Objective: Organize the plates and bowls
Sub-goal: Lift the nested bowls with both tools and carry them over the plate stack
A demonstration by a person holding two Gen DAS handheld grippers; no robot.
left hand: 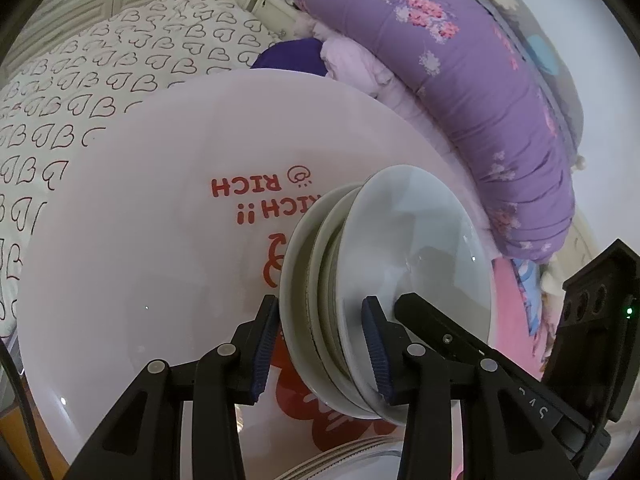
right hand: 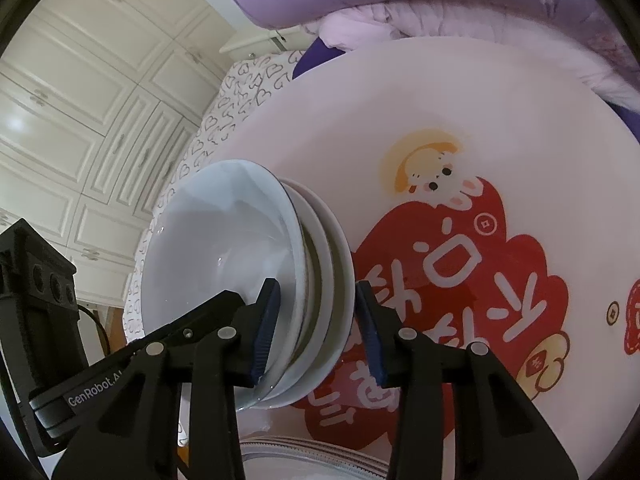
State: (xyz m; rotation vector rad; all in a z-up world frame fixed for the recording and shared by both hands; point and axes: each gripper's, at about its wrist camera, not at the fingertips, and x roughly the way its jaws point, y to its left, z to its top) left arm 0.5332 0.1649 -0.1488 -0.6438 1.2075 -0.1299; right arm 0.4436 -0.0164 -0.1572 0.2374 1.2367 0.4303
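A stack of white bowls (left hand: 420, 248) sits over a round pink table (left hand: 140, 220) printed with red cartoons. My left gripper (left hand: 320, 350) is shut on the stack's near rim, one pad inside the top bowl and the other against the outside of the lowest one. In the right wrist view the same stack (right hand: 224, 240) is clamped in the same way from the opposite side by my right gripper (right hand: 318, 332). Each gripper's inner finger lies inside the top bowl beside the other's. The bowl mouths face sideways in both views.
A dish with a striped rim (right hand: 312, 456) lies at the table's near edge. Behind the table are a bed with a heart-print sheet (left hand: 100, 60), a rolled purple quilt (left hand: 480, 80), a dark purple cloth (left hand: 292, 56) and a white wardrobe (right hand: 80, 100).
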